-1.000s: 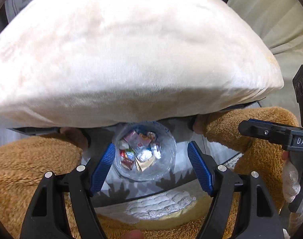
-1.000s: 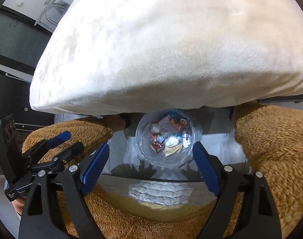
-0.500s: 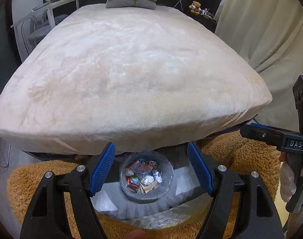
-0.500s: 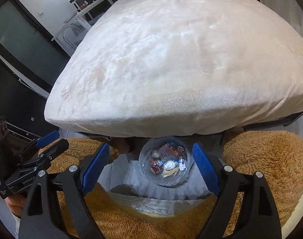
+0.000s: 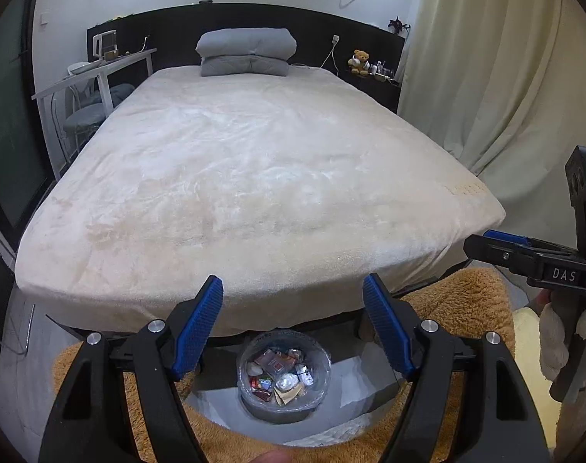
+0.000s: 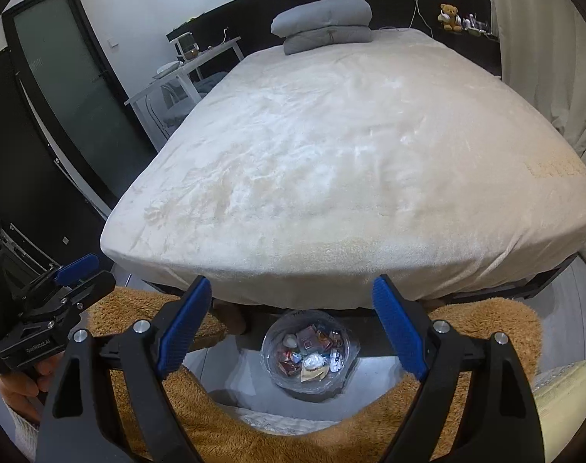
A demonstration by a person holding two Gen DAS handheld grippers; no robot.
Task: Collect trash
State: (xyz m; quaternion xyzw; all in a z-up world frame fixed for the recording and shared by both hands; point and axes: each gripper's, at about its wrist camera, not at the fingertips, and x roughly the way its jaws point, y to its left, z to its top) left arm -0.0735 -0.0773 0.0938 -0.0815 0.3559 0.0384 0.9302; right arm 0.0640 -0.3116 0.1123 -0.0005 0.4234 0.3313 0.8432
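A small round bin (image 5: 283, 380) lined with clear plastic stands on the floor at the foot of the bed and holds several wrappers and crumpled scraps. It also shows in the right wrist view (image 6: 310, 359). My left gripper (image 5: 293, 316) is open and empty, raised above the bin. My right gripper (image 6: 291, 324) is open and empty too, beside the left one. Each gripper shows at the edge of the other's view, the right gripper (image 5: 532, 254) at the right and the left gripper (image 6: 58, 293) at the left.
A wide bed with a cream blanket (image 5: 246, 177) fills the view, with grey folded pillows (image 5: 246, 52) at its head. A white desk (image 5: 96, 69) stands left, curtains (image 5: 485, 77) right. My brown fleece sleeves (image 6: 223, 424) frame the bin.
Both grippers have risen and tilted up from the bin. The bin now looks smaller and lower in view, and the whole bed and room have come into sight.
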